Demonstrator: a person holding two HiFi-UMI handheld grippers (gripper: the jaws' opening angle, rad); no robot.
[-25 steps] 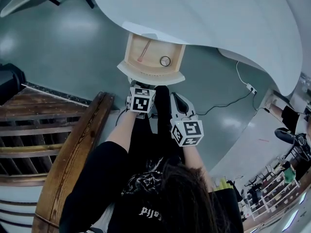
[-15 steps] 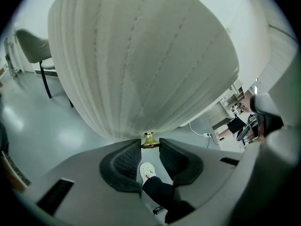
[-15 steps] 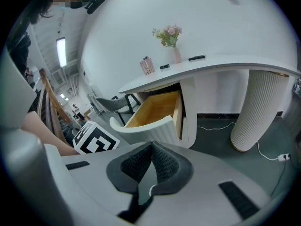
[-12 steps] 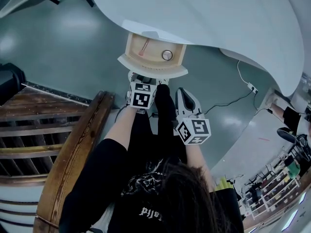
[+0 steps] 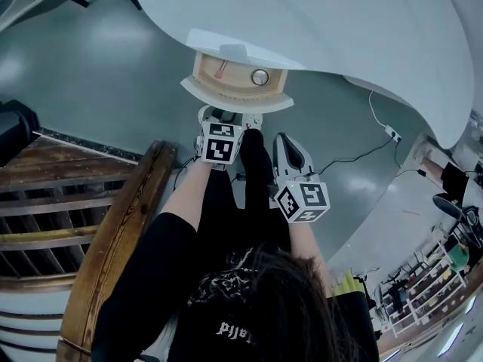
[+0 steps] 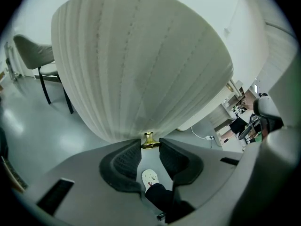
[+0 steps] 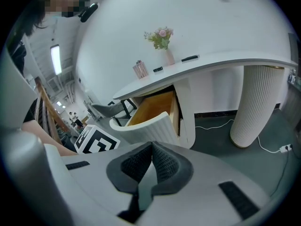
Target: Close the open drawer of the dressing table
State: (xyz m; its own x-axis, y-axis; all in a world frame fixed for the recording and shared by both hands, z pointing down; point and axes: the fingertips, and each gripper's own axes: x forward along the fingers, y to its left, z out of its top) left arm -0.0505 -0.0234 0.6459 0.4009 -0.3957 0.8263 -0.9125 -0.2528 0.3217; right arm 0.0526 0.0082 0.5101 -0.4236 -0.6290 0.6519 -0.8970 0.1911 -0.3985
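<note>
The white dressing table (image 5: 317,21) has a wooden drawer (image 5: 238,72) partly open, with a curved ribbed white front (image 5: 238,96). A round item (image 5: 259,77) and a pink stick (image 5: 220,70) lie inside it. My left gripper (image 5: 226,114) is at the drawer front. In the left gripper view that ribbed front (image 6: 136,65) fills the picture, and the left gripper (image 6: 150,147) is shut on the small gold knob (image 6: 149,140). My right gripper (image 5: 285,143) hangs back to the right of the drawer. Its jaws (image 7: 151,149) are shut on nothing, and the open drawer (image 7: 150,108) lies ahead of them.
A dark wooden rail (image 5: 113,232) runs along the left. A cable and power strip (image 5: 389,134) lie on the grey floor at right. A ribbed table pedestal (image 7: 256,105) stands right of the drawer. A chair (image 6: 40,60) stands left. A flower vase (image 7: 162,41) is on the tabletop.
The drawer has slid farther in under the tabletop, and my left gripper has moved along with its front. The right gripper has drifted slightly to the right.
</note>
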